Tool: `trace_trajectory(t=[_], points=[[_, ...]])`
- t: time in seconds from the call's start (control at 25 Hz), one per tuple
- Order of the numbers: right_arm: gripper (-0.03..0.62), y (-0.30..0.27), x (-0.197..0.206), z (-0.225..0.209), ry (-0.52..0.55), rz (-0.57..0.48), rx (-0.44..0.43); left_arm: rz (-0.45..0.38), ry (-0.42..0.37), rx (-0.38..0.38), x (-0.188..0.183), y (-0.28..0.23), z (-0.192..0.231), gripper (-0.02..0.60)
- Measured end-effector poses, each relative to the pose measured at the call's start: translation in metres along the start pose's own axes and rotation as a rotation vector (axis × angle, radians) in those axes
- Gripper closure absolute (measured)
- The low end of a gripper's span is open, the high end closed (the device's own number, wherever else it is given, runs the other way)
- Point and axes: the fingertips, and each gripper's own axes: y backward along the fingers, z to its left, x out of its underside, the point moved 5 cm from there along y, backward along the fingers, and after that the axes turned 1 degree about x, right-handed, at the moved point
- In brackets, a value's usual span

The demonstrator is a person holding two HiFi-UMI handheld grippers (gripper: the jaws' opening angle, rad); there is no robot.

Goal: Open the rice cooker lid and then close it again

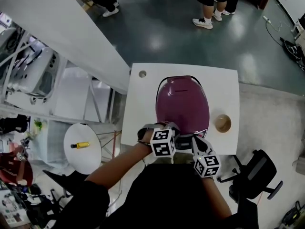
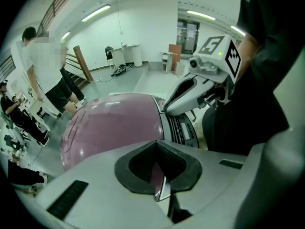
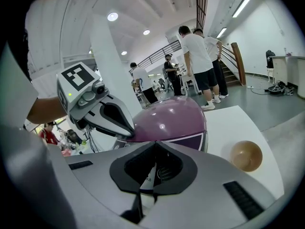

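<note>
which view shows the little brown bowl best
The right gripper view: the brown bowl sits large and unobstructed on the white table, right of the rice cooker. The head view shows it small, from above. The left gripper view misses it.

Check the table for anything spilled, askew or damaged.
Nothing stands out. The cooker sits upright on the table with its lid down, and the bowl stands upright beside it, apparently empty. No spill or damage shows.
</note>
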Motion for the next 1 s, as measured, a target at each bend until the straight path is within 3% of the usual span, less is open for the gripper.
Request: trace_trajectory(t=[0.32, 0.48, 0.68, 0.8, 0.92, 1.0], points=[[0.594, 0.001, -0.008, -0.002, 0.012, -0.003, -0.009, -0.085, 0.076, 0.005, 0.003, 0.003, 0.003, 0.577], [0.594, 0.009, -0.008, 0.002, 0.032, -0.009, -0.002, -0.154, 0.116, -0.033, 0.008, 0.004, 0.001, 0.577], [0.594, 0.022, -0.017, 0.016, 0.042, -0.055, 0.016, -0.158, 0.102, -0.098, 0.01, 0.009, 0.002, 0.577], [0.594, 0.039, -0.022, 0.015, 0.018, -0.1, 0.062, -0.248, 0.208, -0.132, 0.017, 0.02, 0.001, 0.577], [0.594, 0.06, -0.016, 0.013, 0.047, -0.103, 0.092, -0.41, 0.392, -0.133, 0.029, 0.043, -0.011, 0.577], [0.594, 0.075, -0.007, 0.016, 0.063, -0.089, 0.112, -0.498, 0.448, -0.154, 0.034, 0.064, -0.03, 0.577]])
